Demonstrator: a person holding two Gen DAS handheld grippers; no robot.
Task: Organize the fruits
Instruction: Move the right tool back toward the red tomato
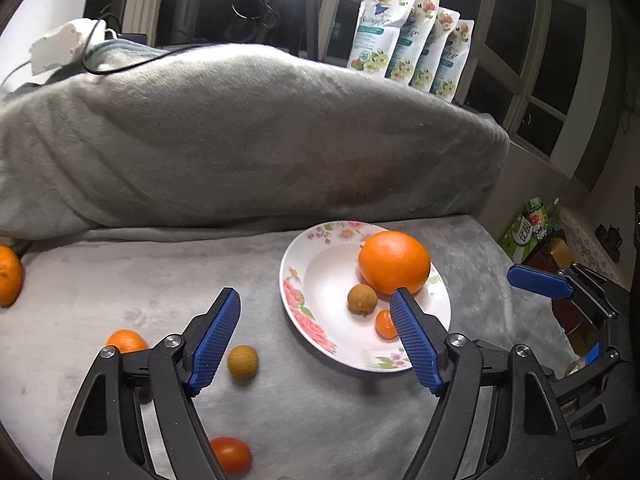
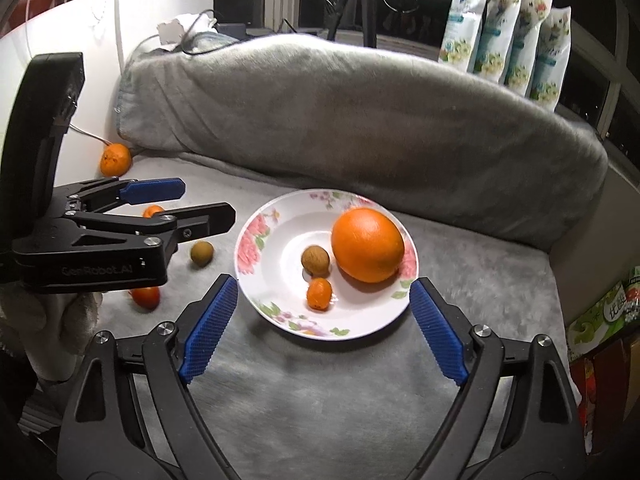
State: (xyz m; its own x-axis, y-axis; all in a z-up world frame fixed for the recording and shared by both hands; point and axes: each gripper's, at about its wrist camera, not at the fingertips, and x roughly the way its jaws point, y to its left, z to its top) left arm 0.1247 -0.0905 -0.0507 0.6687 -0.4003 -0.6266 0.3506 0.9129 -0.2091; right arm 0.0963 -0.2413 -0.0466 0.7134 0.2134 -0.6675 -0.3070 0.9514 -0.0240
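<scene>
Right wrist view: my right gripper (image 2: 323,322) hangs wide and empty just before the floral plate (image 2: 256,280); my left gripper (image 1: 316,340), also wide, holds nothing.

Fruit partly gathered on a floral plate

The white flower-rimmed plate (image 2: 256,240) holds a large round orange (image 2: 367,245), a brown longan (image 2: 315,260) and a tiny kumquat (image 2: 319,294); left lie another longan (image 2: 201,253), a red tomato (image 2: 145,297) and two mandarins (image 2: 115,159).
</scene>
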